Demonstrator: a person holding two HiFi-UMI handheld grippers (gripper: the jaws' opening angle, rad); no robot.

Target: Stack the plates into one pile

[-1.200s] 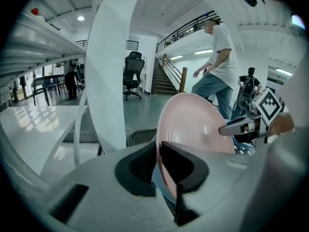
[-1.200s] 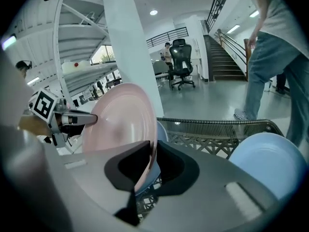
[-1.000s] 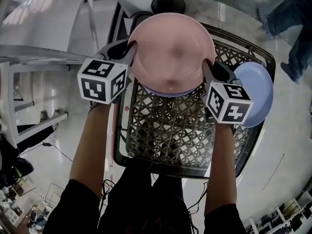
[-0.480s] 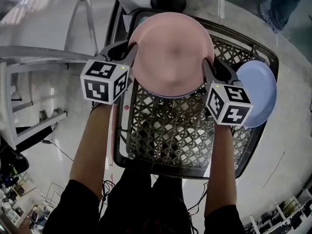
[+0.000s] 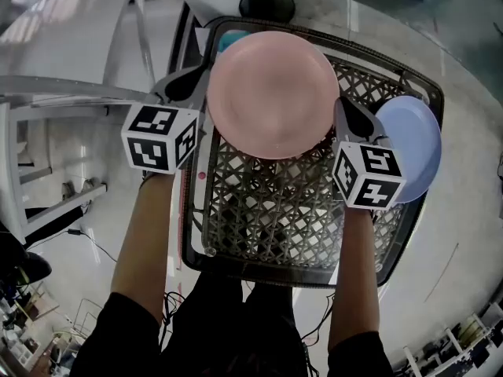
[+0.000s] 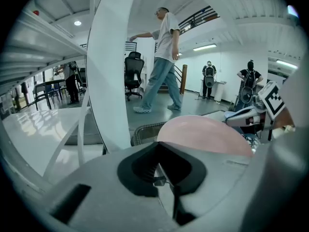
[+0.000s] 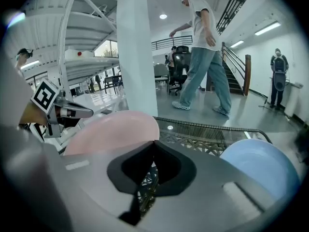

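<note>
A pink plate (image 5: 273, 93) lies over the far end of a black wire basket (image 5: 275, 210), and whatever is under it is hidden. A pale blue plate (image 5: 413, 148) leans at the basket's right side. My left gripper (image 5: 196, 79) sits just off the pink plate's left rim, and my right gripper (image 5: 350, 118) just off its right rim. Both have just closed and are shut, with nothing seen between the jaws. The left gripper (image 6: 157, 144) has the pink plate (image 6: 203, 134) beyond its tips. Past the right gripper (image 7: 154, 143) are the pink plate (image 7: 113, 129) and the blue plate (image 7: 260, 170).
A teal edge (image 5: 229, 42) peeks out beside the pink plate's far left rim. A black round object (image 5: 267, 5) stands beyond the basket. White metal framing (image 5: 71, 93) runs along the left. A person (image 6: 161, 57) walks across the shiny floor, and others stand further back.
The lavender rim that showed under the pink plate's near edge is now covered, and the plate looks slightly smaller. Both grippers' fingers have drawn a little off its rim.
</note>
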